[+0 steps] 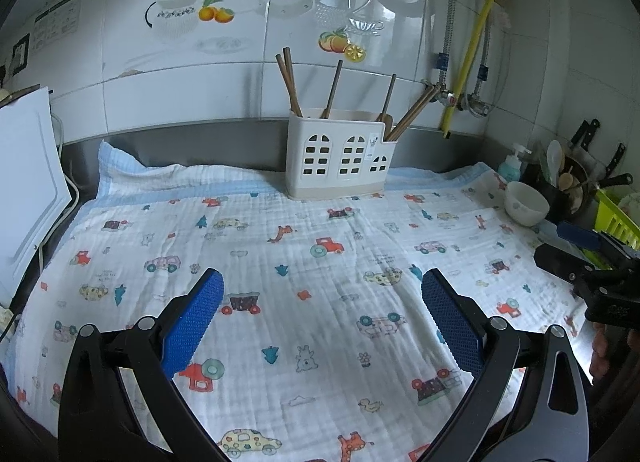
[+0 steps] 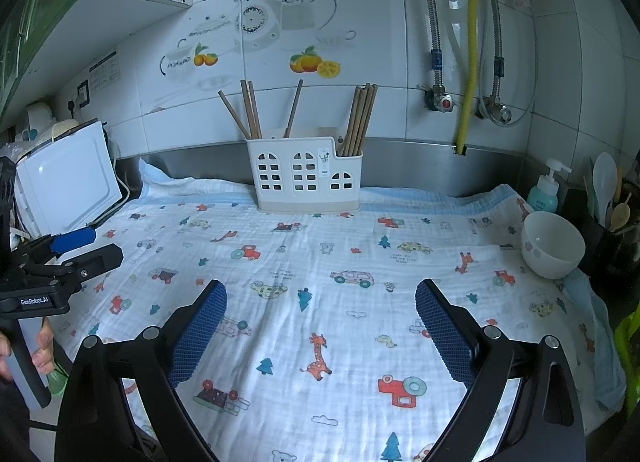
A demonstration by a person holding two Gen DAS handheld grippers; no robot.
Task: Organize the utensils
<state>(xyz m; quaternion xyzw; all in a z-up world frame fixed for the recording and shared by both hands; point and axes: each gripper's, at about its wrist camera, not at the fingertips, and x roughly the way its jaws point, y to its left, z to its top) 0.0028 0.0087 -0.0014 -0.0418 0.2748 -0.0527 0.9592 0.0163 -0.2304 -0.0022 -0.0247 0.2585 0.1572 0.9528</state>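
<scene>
A white utensil holder with window cut-outs stands at the back of the patterned cloth, against the steel backsplash; it also shows in the right wrist view. Several brown chopsticks and a wooden utensil stand in its compartments, with a bundle at its right end. My left gripper is open and empty above the cloth. My right gripper is open and empty too. Each gripper shows at the edge of the other's view.
A white bowl sits on the cloth at the right, next to a teal soap pump bottle and a dark holder with spoons. A white board leans at the left. A green rack is at the far right.
</scene>
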